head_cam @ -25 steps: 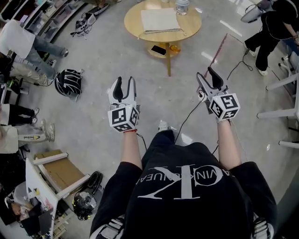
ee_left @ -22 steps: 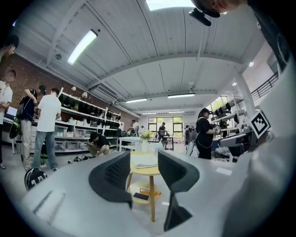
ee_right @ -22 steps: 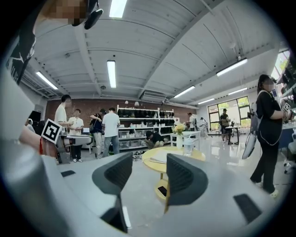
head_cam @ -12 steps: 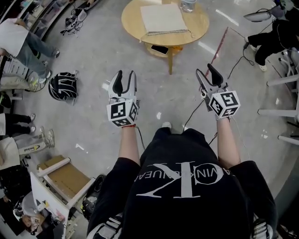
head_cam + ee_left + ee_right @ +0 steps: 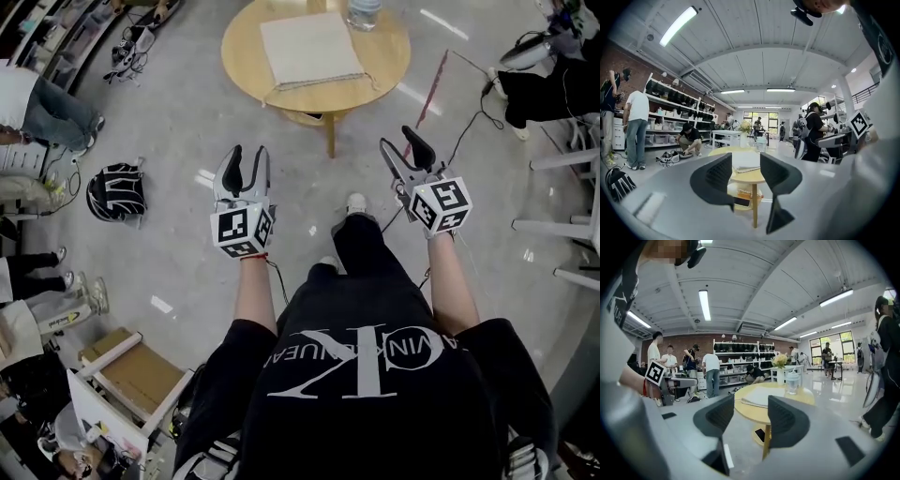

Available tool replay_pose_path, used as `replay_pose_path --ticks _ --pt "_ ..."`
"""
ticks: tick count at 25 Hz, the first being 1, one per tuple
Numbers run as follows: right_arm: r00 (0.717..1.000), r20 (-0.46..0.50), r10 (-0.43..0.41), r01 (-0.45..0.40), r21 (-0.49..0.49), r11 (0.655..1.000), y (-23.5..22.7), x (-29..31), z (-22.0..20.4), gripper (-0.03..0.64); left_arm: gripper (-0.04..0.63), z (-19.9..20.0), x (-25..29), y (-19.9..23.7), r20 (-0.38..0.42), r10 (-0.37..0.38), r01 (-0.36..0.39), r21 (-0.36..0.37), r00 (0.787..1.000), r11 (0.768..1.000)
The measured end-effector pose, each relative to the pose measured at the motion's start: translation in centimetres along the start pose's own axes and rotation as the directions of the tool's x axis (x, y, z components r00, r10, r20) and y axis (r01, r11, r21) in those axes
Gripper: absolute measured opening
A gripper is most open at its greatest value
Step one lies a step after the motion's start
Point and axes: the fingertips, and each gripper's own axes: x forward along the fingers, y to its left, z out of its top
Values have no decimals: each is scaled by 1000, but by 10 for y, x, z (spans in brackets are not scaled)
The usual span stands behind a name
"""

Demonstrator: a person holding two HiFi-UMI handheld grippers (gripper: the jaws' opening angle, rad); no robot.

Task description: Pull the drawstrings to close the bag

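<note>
A flat off-white drawstring bag (image 5: 309, 49) lies on a round wooden table (image 5: 389, 52) ahead of me; the same bag (image 5: 746, 161) shows between the jaws in the left gripper view, and the bag (image 5: 759, 396) lies pale on the tabletop in the right gripper view. Its strings trail along the near edge. My left gripper (image 5: 245, 167) is held in the air well short of the table, open and empty. My right gripper (image 5: 404, 156) hangs level with it, also open with nothing between its fingers.
A clear water bottle (image 5: 362, 11) stands at the table's far side, and a phone (image 5: 760, 434) lies on the lower shelf. A black helmet (image 5: 114, 192) sits on the floor at left. People stand and crouch by shelves at left; a cable (image 5: 433, 86) crosses the floor at right.
I have walked forward: the table and bag have come nearer and shifted left in the head view. Both grippers stay raised and open as before.
</note>
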Motion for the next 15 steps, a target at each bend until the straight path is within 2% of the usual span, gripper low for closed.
replay_pose_path --ticks 8,15 --pt "995 -66 70 -69 10 998 -54 74 -1 198 172 4 76 25 -24 64 -65 -32 998 997" --pt "981 -151 125 -122 29 992 -97 119 -21 198 172 -10 124 17 -89 89 -93 -35 992 995"
